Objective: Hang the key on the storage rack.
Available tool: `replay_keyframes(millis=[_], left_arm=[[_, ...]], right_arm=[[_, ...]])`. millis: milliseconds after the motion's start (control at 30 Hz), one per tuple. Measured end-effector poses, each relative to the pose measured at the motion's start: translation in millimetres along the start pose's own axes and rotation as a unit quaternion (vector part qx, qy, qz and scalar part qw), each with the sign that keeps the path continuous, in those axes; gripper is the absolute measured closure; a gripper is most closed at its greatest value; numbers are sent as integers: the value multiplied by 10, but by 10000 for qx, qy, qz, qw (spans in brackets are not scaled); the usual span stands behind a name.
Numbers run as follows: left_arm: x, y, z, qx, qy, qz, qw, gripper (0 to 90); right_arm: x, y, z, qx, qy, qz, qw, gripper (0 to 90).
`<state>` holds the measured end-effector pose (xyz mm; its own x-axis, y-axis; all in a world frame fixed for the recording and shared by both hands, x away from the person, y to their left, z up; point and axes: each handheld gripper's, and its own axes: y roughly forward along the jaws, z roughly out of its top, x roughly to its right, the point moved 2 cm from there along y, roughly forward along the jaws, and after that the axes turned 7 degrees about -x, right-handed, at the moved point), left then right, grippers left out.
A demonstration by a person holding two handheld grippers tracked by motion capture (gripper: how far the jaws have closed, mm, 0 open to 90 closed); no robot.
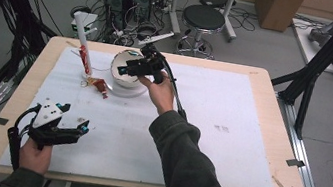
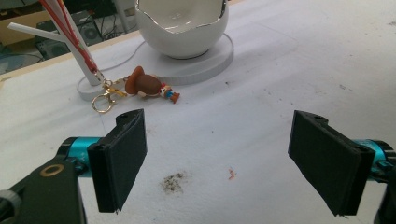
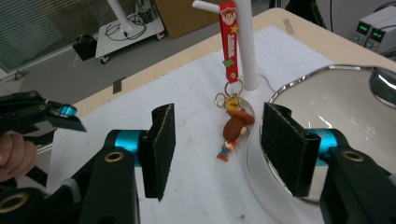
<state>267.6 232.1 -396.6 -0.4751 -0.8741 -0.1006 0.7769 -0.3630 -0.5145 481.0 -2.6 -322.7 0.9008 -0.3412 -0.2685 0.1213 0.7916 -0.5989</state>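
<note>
free: bare mat [image 1: 229, 134] right, front | blocked: bowl [image 1: 126, 74], stand [image 1: 84, 42], keychain [image 1: 98, 85] far left

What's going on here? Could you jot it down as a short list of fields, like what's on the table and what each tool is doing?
table: white mat on a wooden top
stand: white post with pegs; red strap hangs from one peg
keychain: cowboy figure lies on the mat, clipped to the strap
bowl: white, egg-shaped, on a round base beside the figure
right gripper: open, above the figure, holding nothing
left gripper: open, over bare mat, holding nothing
</note>
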Motion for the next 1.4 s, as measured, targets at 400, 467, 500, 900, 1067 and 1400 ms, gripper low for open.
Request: replay_keyframes(millis=[400,467,500,900,1067,1400], left_arm=[[-7,-16,-13,-1,-24,35,10000,199],[-3,-13,-11,-1,-22,27,10000,199],[0,-9,-11,-5,-29,28,10000,199],[3,-7,-3,-3,23,17,10000,199],[7,-2,-1,9,13,15,10000,199],[20,1,-5,8,-5,12,10000,199]], right_arm=[[54,-324,-170,152,76,-178,9997,329],[71,-363,-209,185,125,-165,9996,314],[76,-375,-224,197,115,-175,9996,304],[0,-597,-308,218,66,-166,9996,209],[17,-647,-402,271,81,-190,9994,189],[54,-759,-556,303,181,-241,9991,157]])
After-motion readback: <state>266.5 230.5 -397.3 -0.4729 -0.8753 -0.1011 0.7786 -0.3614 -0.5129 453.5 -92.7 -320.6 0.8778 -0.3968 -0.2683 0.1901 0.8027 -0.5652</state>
